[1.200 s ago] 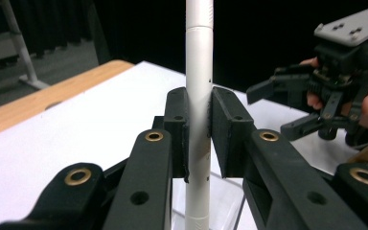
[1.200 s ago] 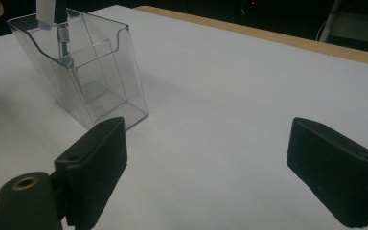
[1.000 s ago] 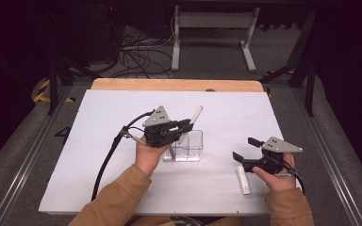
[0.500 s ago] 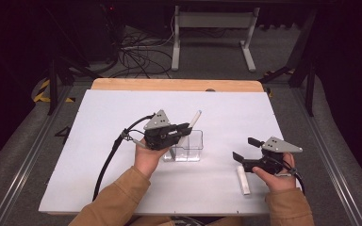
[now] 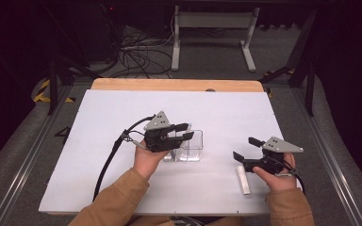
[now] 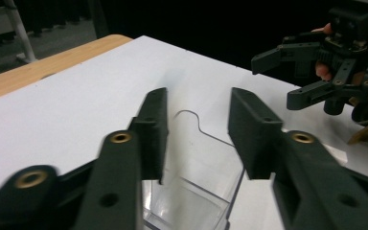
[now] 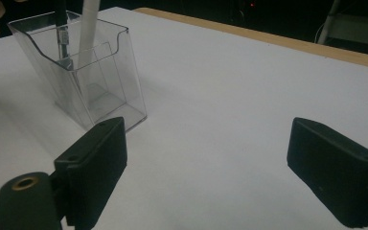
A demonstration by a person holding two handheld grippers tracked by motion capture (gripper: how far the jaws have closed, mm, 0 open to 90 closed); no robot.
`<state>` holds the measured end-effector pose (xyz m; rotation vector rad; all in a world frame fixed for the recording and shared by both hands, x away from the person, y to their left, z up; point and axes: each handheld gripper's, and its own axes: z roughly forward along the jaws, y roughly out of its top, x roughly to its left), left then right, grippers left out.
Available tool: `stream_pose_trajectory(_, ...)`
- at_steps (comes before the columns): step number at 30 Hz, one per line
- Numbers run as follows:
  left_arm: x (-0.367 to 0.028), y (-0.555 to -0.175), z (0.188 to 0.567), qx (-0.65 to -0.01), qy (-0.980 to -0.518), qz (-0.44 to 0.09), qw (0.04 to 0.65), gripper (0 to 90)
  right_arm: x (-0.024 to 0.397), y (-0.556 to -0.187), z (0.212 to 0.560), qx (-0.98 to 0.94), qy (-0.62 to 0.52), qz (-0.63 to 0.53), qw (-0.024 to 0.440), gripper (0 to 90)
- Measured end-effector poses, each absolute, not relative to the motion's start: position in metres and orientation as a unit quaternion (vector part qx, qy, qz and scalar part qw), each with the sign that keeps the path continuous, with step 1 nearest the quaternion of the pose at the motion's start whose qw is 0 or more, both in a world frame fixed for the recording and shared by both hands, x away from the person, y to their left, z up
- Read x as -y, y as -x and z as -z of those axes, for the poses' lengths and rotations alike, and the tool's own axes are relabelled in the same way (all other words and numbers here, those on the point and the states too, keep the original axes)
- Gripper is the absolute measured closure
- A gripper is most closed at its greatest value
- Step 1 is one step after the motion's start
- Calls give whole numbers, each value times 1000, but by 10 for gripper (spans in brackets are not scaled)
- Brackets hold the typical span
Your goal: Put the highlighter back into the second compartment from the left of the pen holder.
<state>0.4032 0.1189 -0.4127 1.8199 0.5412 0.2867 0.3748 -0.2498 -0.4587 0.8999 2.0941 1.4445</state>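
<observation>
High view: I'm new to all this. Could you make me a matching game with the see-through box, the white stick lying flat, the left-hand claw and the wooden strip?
Things:
1. clear box
2. loose white stick
3. left gripper
4. wooden strip

Places:
a. flat on the table, beside the right gripper
b. along the table's far edge
c. holds an upright white pen
d. above the box

Pairs: 1-c, 2-a, 3-d, 4-b.

The left gripper's jaws have just been opening, with nothing between them.

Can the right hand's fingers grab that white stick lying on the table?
Probably yes. The white stick lies bare on the table just below the right gripper, whose fingers are open and empty.
</observation>
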Motion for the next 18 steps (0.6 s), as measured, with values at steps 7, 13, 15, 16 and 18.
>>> stream_pose_trajectory(7,-143,-389,393,-233,-768,-138,580,280,251,-372,452,-751,-338,-521,223,52)
stream_pose_trajectory(13,-170,-374,381,-231,-768,-152,578,179,247,-366,442,-748,-338,-525,224,43)
stream_pose_trajectory(15,-176,-370,379,-231,-769,-159,575,152,247,-365,440,-746,-339,-525,227,46)
stream_pose_trajectory(16,-178,-368,378,-233,-769,-160,574,146,247,-365,440,-746,-339,-526,228,47)
stream_pose_trajectory(18,-182,-365,377,-233,-769,-169,571,135,248,-365,439,-744,-340,-526,231,48)
